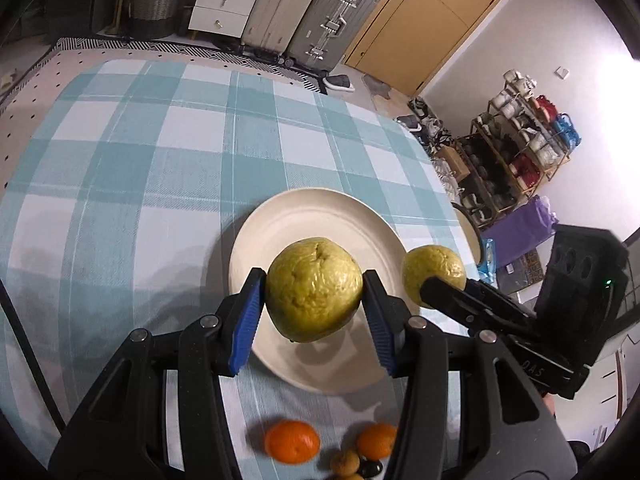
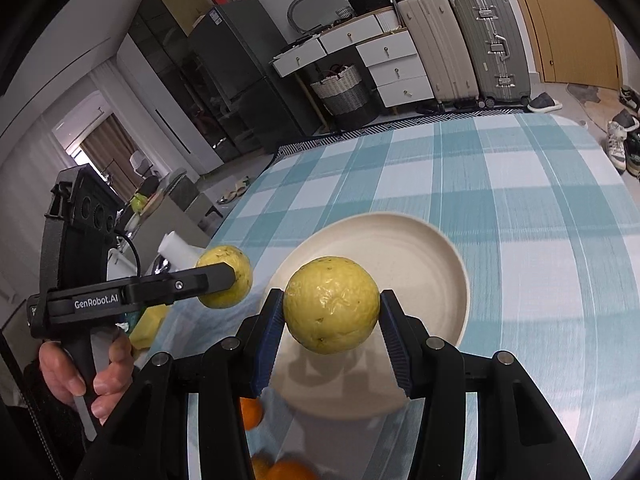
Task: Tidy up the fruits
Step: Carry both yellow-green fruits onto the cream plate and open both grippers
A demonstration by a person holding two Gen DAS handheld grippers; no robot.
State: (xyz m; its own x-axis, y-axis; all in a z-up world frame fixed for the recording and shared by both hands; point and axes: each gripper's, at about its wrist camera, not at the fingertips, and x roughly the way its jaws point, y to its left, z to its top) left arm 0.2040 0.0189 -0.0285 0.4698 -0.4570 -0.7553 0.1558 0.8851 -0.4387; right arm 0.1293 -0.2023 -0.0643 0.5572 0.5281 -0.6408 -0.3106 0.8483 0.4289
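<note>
above a cream plate [image 1: 280, 216] on the checked tabletop [image 1: 140, 160], the left gripper [image 1: 314, 300] and right gripper [image 2: 332, 312] each clamp a yellow-green fruit [image 1: 314, 288] [image 2: 332, 304] between their fingers. lower each gently onto bare plate, well apart, before releasing, lest they roll.

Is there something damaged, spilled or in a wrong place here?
Nothing stands out. Each gripper, left and right, holds one intact yellow-green fruit above the empty plate; oranges lie on the cloth nearby.
</note>
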